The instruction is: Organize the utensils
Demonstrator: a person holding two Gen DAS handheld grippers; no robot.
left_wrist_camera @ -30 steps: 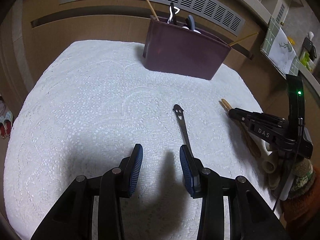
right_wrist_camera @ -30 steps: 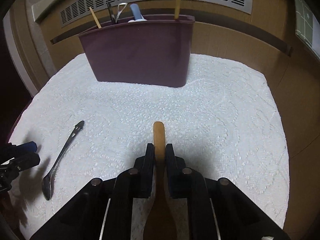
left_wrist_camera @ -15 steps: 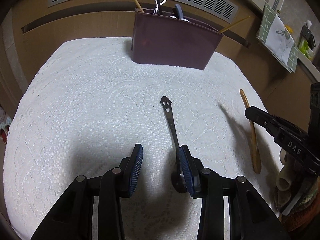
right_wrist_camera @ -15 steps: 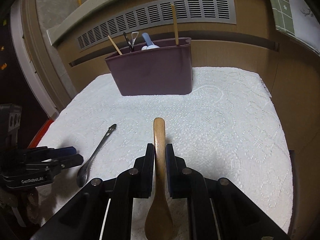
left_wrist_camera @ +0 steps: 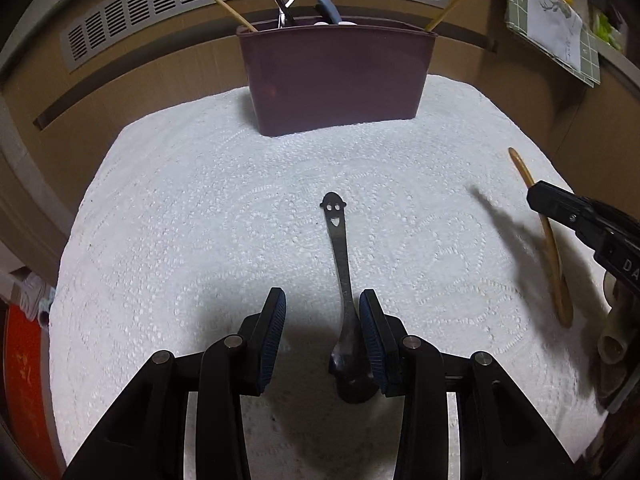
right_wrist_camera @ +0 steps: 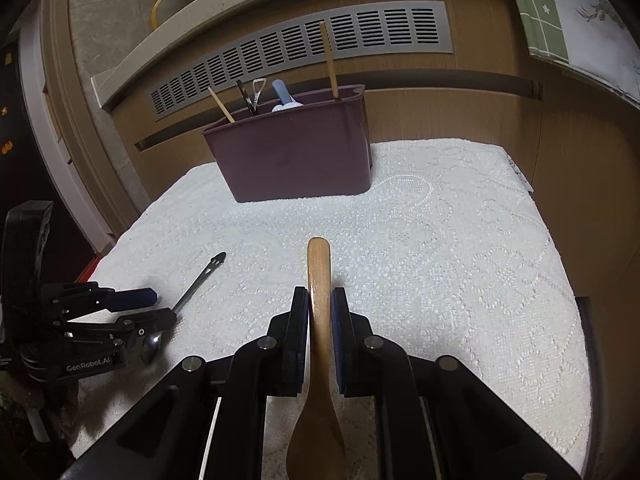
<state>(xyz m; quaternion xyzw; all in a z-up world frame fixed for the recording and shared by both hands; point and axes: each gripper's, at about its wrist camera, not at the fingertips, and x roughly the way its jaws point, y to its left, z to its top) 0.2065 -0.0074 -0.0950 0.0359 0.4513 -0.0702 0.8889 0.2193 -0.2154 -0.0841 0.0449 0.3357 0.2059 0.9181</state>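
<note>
A dark metal spoon (left_wrist_camera: 341, 248) with a smiley-face handle end lies on the white lace cloth (left_wrist_camera: 180, 220). My left gripper (left_wrist_camera: 322, 312) is open around it, the spoon's neck close to the right finger. It also shows in the right wrist view (right_wrist_camera: 200, 276). My right gripper (right_wrist_camera: 319, 312) is shut on a wooden spoon (right_wrist_camera: 319, 276), held above the cloth with its handle pointing forward. The wooden spoon also shows in the left wrist view (left_wrist_camera: 554, 256). A maroon utensil holder (left_wrist_camera: 334, 76) stands at the far edge and holds chopsticks and other utensils.
A wooden wall with a grey vent grille (right_wrist_camera: 304, 48) rises behind the holder. A green-checked cloth (right_wrist_camera: 560, 8) hangs at the upper right. The left gripper shows in the right wrist view (right_wrist_camera: 156, 304) at the left. Dark floor lies beyond the cloth's left edge.
My left gripper has moved right, so the metal spoon now lies between its fingers. My right gripper has lifted the wooden spoon and drawn back from the holder.
</note>
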